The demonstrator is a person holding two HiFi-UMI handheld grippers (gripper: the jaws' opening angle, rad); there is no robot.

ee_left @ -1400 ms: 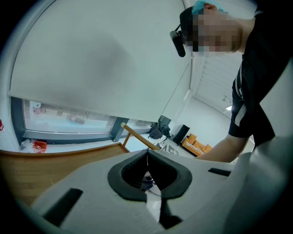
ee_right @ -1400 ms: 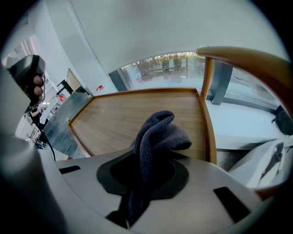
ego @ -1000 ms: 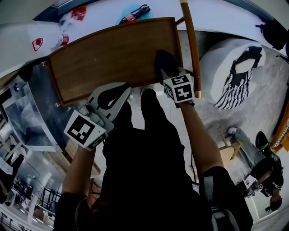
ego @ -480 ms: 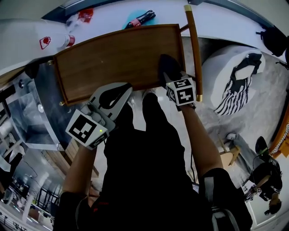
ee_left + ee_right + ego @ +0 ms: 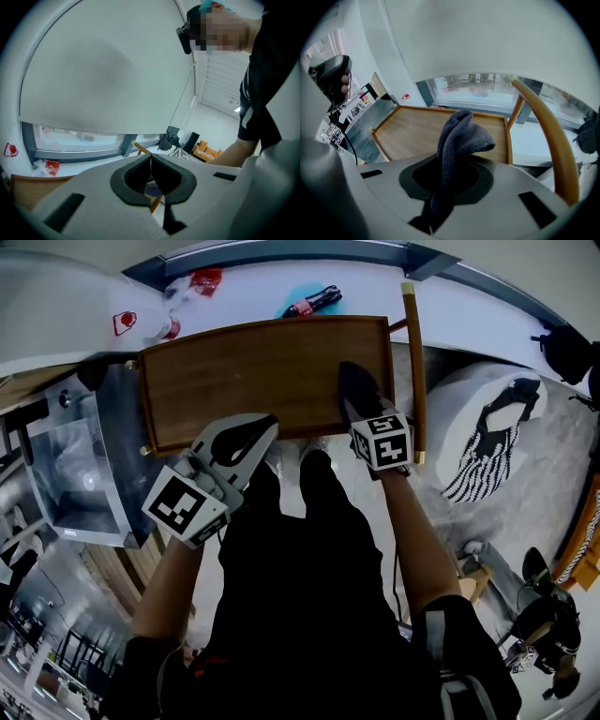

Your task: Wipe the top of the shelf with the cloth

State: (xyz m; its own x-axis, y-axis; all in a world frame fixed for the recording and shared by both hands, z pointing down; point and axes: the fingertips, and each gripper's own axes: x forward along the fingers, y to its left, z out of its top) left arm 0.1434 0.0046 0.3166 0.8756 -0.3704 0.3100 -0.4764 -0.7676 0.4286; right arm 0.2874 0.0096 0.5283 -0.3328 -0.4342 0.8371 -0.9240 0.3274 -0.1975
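The shelf's wooden top is a brown rimmed board below me, also in the right gripper view. My right gripper is shut on a dark grey cloth, which bunches up out of the jaws and hangs over the board's right part. I cannot tell whether the cloth touches the wood. My left gripper is shut on nothing at the board's near edge. In its own view its pads meet and it points up at a white wall.
A curved wooden chair rail runs along the shelf's right side. A white sill behind holds a bottle, red wrappers and a teal item. A glass cabinet stands left, a white beanbag right.
The view has shifted, so the shelf top sits squarer and a little higher in frame. Both grippers keep their places relative to the shelf, the cloth still held at its right part.
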